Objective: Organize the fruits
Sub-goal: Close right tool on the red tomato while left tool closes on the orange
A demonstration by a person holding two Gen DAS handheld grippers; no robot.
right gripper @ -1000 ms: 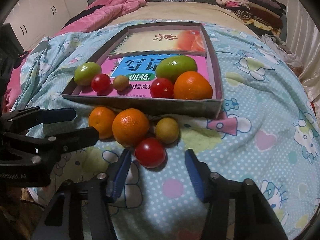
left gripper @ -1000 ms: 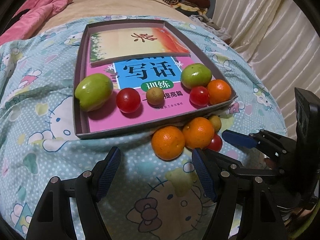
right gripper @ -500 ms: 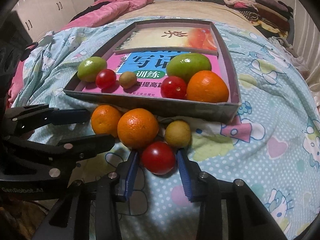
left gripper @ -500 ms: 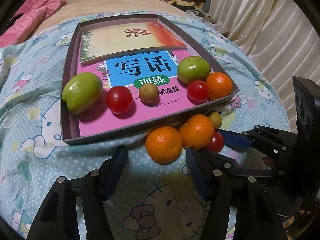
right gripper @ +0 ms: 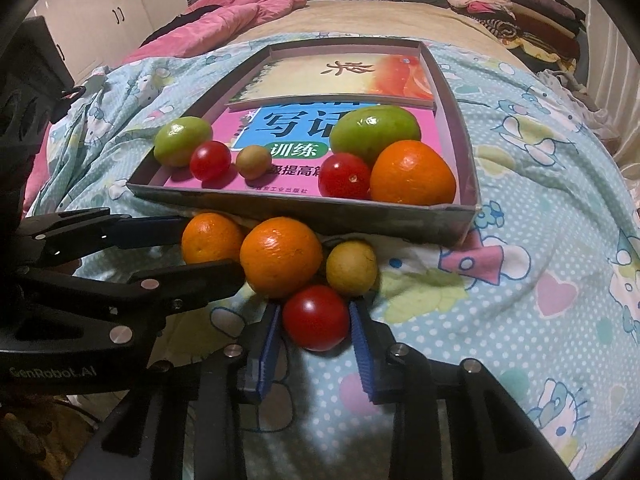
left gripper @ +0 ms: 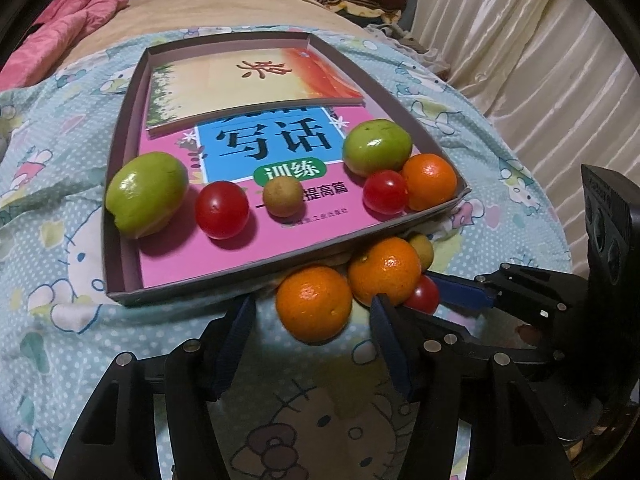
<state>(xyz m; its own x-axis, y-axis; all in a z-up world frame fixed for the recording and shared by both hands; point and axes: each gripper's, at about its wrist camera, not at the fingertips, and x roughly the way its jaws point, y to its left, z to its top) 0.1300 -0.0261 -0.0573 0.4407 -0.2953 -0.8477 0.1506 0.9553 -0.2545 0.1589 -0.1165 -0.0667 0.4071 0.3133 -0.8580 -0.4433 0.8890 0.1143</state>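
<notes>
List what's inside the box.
In the box: two books, two green fruits, two tomatoes, one orange, one small brown fruit. The books cover the floor; anything beneath is hidden.

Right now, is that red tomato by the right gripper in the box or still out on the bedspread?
Out. The red tomato lies on the bedspread before the box, between the right gripper pads.

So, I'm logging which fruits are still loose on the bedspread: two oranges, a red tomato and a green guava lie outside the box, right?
Not quite. The fourth loose fruit is a small yellowish-brown fruit, not a green guava; both green fruits sit inside the box. The right wrist view shows it beside the two oranges and the red tomato.
</notes>
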